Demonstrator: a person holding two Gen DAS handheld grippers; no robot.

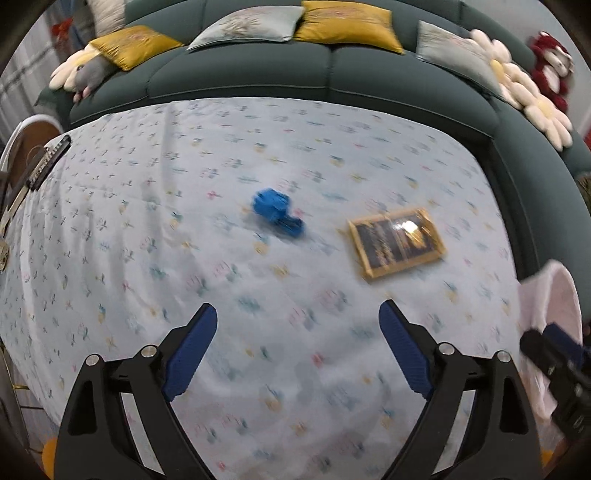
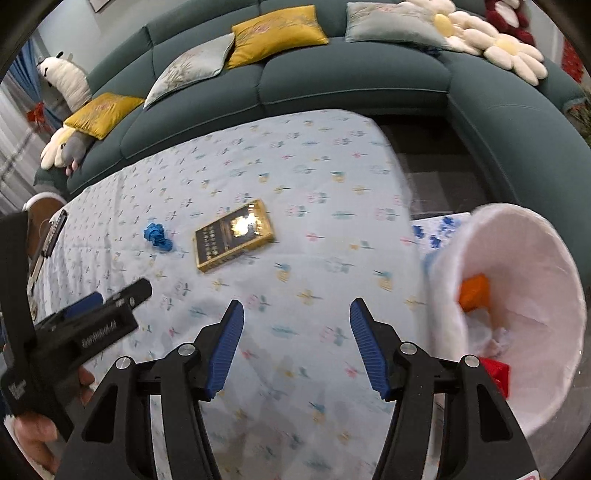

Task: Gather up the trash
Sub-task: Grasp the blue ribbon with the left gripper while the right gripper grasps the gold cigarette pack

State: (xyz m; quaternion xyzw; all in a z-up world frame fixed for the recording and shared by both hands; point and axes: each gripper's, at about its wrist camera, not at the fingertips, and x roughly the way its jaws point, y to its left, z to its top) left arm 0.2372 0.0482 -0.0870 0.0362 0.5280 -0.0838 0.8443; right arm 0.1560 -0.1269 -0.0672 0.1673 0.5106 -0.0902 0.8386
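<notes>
1. Table (image 1: 110, 229) covered by a pale blue flowered cloth, with a dark green sofa (image 1: 295, 77) curving round its far side and its right end.
2. Left gripper (image 1: 297, 325): jaws spread wide, nothing between the blue pads, only cloth beneath. In the right wrist view it shows at the lower left (image 2: 122, 295), held in a person's hand (image 2: 37, 435).
3. Right gripper (image 2: 297, 317): jaws parted, narrower than the left, nothing between them. It appears blurred at the right edge of the left wrist view (image 1: 543, 343).
4. Crumpled blue paper (image 1: 277, 214) lies on the cloth near mid-table, ahead of the left gripper and apart from both grippers.
5. Gold-edged dark box (image 1: 397, 242) lies flat just right of the blue paper; not touching it.
6. White bin (image 2: 546, 258) stands off the table's right end, mouth tilted toward the right wrist camera. Inside: an orange piece (image 2: 474, 291), a red piece (image 2: 496, 371) and crumpled white paper (image 2: 491, 332).
7. Long dark object (image 1: 50, 160) at the table's left edge; too blurred to identify.
8. Yellow and grey cushions (image 2: 277, 35) and flower-shaped plush pillows (image 2: 495, 44) on the sofa.
</notes>
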